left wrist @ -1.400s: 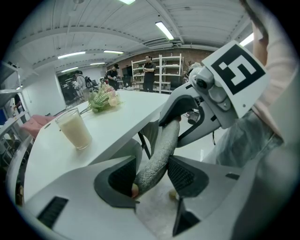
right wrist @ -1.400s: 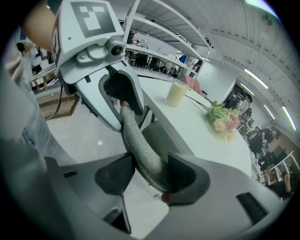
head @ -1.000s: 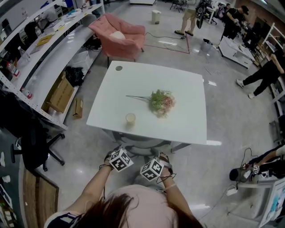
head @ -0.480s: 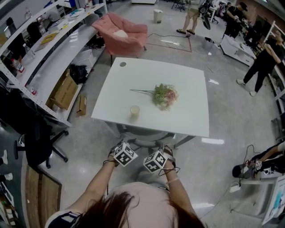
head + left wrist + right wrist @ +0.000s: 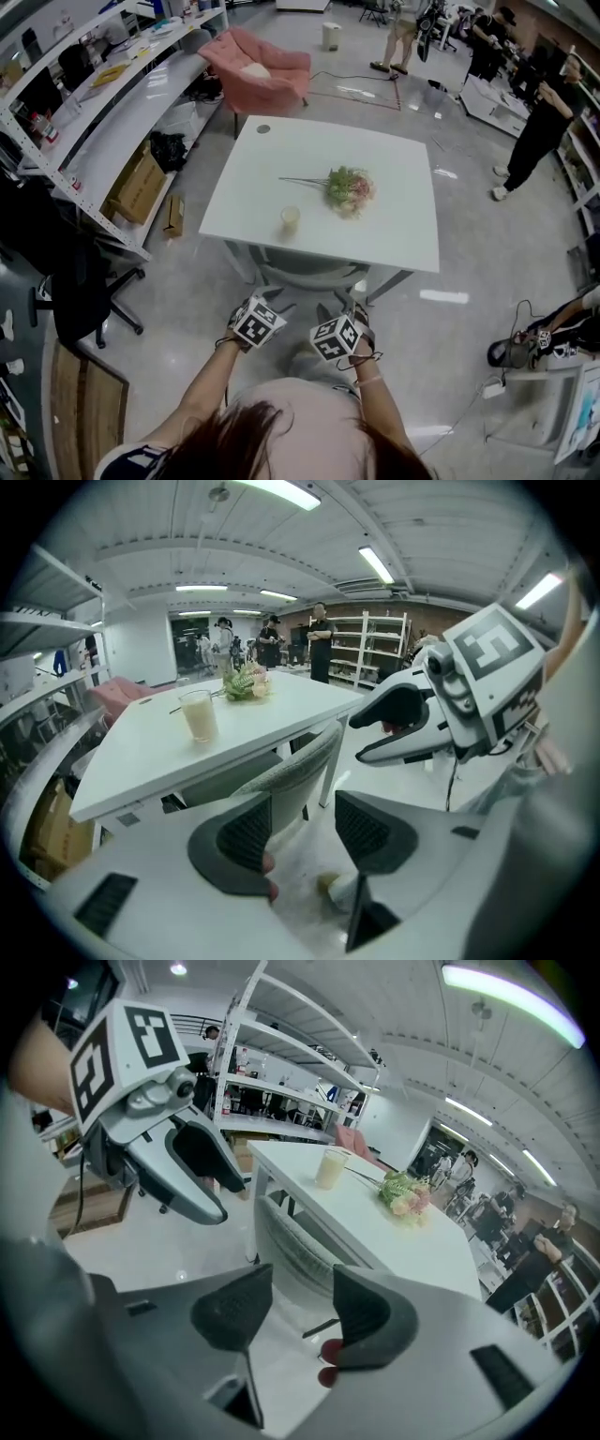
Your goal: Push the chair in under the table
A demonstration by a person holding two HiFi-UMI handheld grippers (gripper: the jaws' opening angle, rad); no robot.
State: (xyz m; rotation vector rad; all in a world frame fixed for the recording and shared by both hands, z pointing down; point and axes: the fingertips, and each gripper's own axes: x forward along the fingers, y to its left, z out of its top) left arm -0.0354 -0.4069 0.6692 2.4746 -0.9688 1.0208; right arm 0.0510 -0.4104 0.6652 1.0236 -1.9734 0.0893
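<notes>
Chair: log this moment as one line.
chair: seat under table | left gripper: open, empty, off chair | right gripper: open, empty, off chair

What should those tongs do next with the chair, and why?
Probably just pull both back and stop. The chair looks pushed in: its backrest stands at the edge of the table and its seat is underneath. The left tongs and the right tongs are open and touch nothing.

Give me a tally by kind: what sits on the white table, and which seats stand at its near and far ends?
Cup of pale drink: 1
Bunch of flowers: 1
Grey chair, near end: 1
Pink armchair, far end: 1
Total: 4
</notes>
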